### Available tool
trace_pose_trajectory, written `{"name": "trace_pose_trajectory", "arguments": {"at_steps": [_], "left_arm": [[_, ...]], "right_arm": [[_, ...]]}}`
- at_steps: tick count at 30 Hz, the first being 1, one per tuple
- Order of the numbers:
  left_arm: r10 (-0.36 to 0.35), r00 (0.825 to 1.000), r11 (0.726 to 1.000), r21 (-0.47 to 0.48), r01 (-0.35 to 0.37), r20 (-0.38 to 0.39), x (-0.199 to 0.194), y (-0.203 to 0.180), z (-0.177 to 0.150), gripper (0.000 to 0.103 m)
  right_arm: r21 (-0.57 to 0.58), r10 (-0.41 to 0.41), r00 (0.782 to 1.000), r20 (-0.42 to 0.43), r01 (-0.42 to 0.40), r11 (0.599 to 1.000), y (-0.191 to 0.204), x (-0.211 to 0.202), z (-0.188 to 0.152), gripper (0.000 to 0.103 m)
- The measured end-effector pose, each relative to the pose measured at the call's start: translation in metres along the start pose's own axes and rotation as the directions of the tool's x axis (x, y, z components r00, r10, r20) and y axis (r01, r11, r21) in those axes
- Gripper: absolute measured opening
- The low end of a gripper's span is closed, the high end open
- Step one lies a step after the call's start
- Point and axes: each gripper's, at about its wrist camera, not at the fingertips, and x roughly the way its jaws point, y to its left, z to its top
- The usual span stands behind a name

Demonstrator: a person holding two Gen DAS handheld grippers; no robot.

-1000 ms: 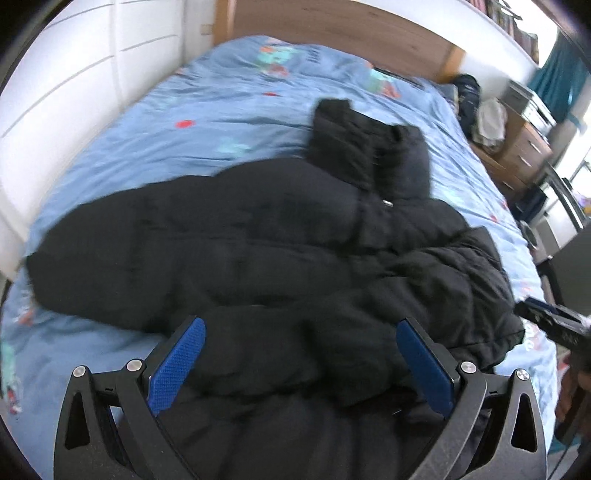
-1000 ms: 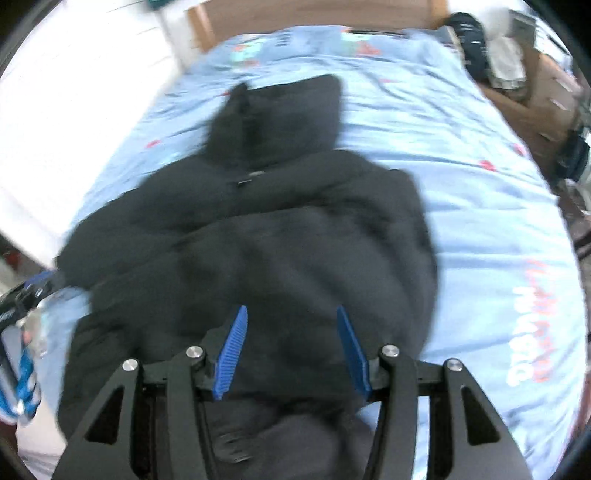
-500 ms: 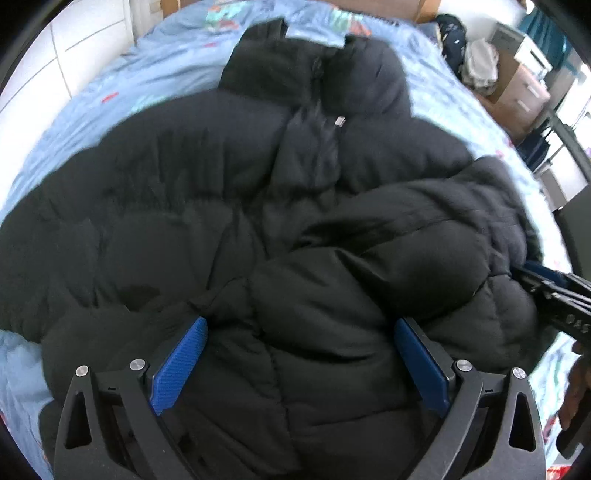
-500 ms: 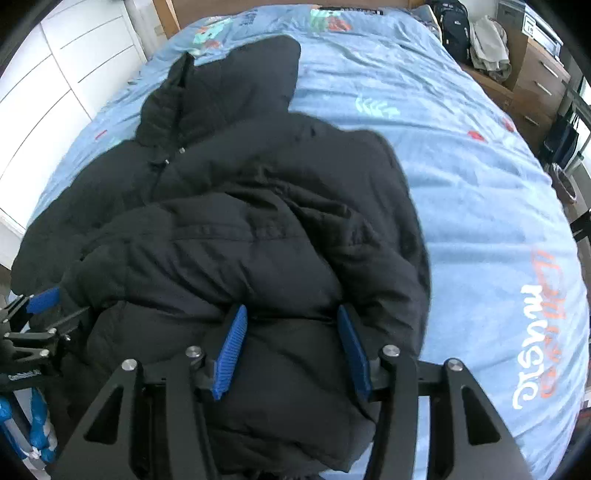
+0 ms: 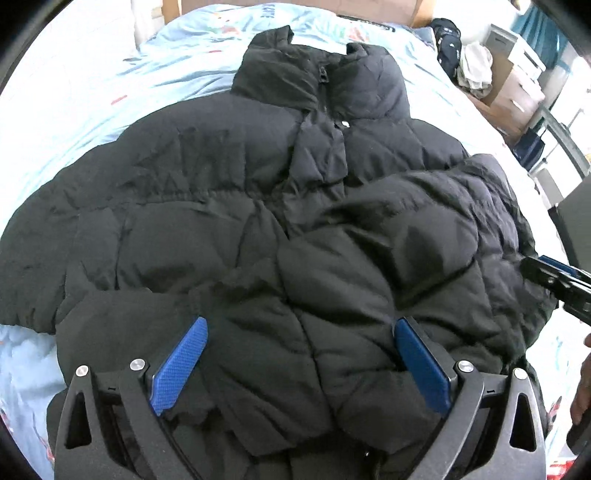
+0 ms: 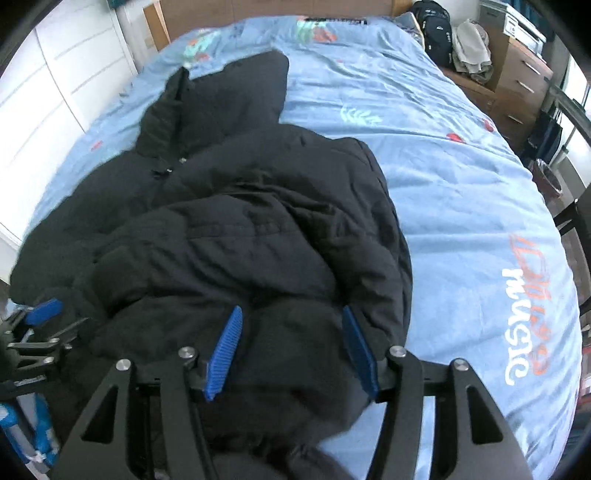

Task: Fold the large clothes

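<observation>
Blue printed bedsheet [image 6: 461, 206] carries the black puffer jacket [image 5: 258, 221] (collar toward the headboard), with left gripper [image 5: 299, 365] spread wide over its near hem, and right gripper [image 6: 291, 347], jaws just opening, straddling hem fabric without pinching it.

Bed [image 6: 461, 192] under light-blue printed sheet; black puffer jacket [image 5: 258, 229] spread directly on it, one side folded over, collar toward wooden headboard [image 6: 280, 9].
</observation>
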Motion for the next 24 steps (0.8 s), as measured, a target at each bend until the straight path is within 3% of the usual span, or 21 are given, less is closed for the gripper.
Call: {"name": "trace_pose_trajectory", "arguments": {"at_steps": [4,9,19,24], "left_arm": [[0.005,1.000,1.000,0.009,-0.005,-0.019,0.014,-0.003,-0.008,0.100],[-0.029,0.999,0.999,-0.022,0.029,-0.013,-0.006,0.009,-0.010,0.100],[0.032,0.997,0.997,-0.071,-0.028,0.066,-0.069,0.068,-0.007,0.100],[0.062,0.996,0.991,-0.125,-0.054,0.064,-0.092,0.112,-0.018,0.100]], "right_arm": [[0.021,-0.004,0.999,-0.049,0.005,1.000,0.001,0.007,-0.019,0.055],[0.045,-0.037,0.996,-0.086,0.041,0.998,0.005,0.013,-0.022,0.056],[0.114,-0.065,0.996,-0.053,0.070,0.991,0.024,-0.036,-0.021,0.056],[0.140,-0.076,0.996,-0.040,0.081,0.987,0.042,-0.064,-0.029,0.059]]}}
